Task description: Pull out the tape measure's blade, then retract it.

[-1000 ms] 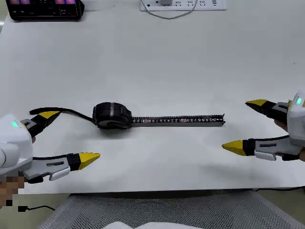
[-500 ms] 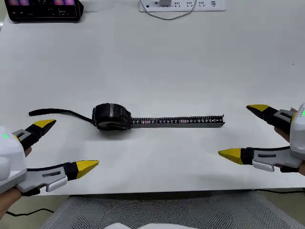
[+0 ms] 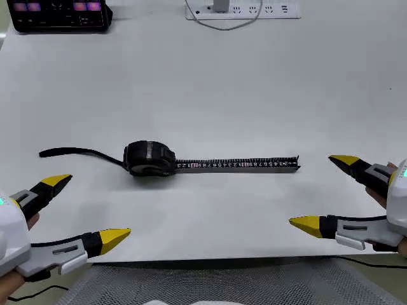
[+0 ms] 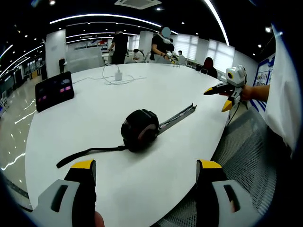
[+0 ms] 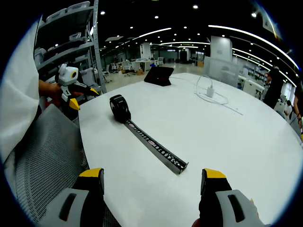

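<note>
White table, tape measure lying near my edge, blade out flat toward my right, so I judge retracting comes next. My left gripper and right gripper both wide, empty, flanking it well apart, ready. Right gripper view gives the blade's end up close; head view the strap trailing left.
</note>
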A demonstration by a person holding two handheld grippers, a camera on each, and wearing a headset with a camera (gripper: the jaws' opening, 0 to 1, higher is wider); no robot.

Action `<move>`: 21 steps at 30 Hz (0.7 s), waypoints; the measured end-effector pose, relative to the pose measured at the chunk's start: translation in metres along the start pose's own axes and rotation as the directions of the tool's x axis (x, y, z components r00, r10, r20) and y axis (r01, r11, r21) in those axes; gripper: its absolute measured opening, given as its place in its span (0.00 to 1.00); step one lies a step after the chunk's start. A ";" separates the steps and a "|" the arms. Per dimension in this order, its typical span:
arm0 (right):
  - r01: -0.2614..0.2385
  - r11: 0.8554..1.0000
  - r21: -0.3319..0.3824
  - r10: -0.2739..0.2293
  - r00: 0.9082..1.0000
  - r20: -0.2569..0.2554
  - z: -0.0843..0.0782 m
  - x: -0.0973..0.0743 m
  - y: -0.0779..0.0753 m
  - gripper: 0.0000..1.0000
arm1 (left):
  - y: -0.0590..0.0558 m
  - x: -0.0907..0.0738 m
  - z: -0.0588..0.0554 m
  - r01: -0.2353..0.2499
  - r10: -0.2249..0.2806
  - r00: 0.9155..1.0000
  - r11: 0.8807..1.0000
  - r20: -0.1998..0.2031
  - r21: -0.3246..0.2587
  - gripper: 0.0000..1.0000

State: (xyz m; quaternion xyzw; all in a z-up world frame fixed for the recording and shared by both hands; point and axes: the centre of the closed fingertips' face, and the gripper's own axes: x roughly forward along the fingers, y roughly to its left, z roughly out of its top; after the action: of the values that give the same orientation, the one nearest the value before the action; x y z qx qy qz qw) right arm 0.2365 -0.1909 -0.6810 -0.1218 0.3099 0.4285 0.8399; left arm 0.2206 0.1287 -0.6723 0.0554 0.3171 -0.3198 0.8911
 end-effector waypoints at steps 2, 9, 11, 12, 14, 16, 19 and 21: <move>0.002 1.000 0.006 -0.002 1.000 0.002 -0.002 0.000 0.001 0.84 | 0.000 -0.001 -0.002 -0.001 0.001 1.000 1.000 -0.001 -0.002 0.85; 0.005 1.000 0.018 -0.005 1.000 0.001 -0.010 0.000 0.003 0.85 | 0.001 -0.001 -0.003 -0.004 0.004 1.000 1.000 0.000 -0.013 0.87; 0.003 1.000 0.022 -0.003 1.000 0.002 -0.011 0.000 0.003 0.85 | 0.002 -0.001 -0.004 -0.004 0.004 1.000 1.000 0.000 -0.014 0.88; 0.004 1.000 0.022 -0.004 1.000 0.001 -0.011 0.001 0.003 0.85 | 0.001 -0.001 -0.004 -0.003 0.003 1.000 1.000 0.000 -0.014 0.88; 0.002 1.000 0.024 -0.002 1.000 -0.002 -0.013 0.001 0.003 0.86 | 0.002 -0.002 -0.004 -0.005 0.005 1.000 1.000 0.001 -0.016 0.89; 0.001 1.000 0.024 0.000 1.000 -0.004 -0.013 0.001 0.003 0.86 | 0.002 -0.003 -0.005 -0.007 0.007 1.000 1.000 0.001 -0.019 0.89; -0.002 1.000 0.024 0.002 1.000 -0.005 -0.014 0.001 0.003 0.86 | 0.001 -0.004 -0.004 -0.007 0.007 1.000 1.000 0.002 -0.020 0.89; -0.002 1.000 0.024 0.002 1.000 -0.004 -0.013 0.001 0.003 0.86 | 0.001 -0.004 -0.004 -0.004 0.004 1.000 1.000 0.003 -0.023 0.90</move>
State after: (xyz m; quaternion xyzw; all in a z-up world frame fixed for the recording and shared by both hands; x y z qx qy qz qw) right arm 0.2290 -0.1946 -0.6919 -0.1121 0.3167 0.4256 0.8403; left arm 0.2163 0.1325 -0.6733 0.0451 0.3192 -0.3144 0.8929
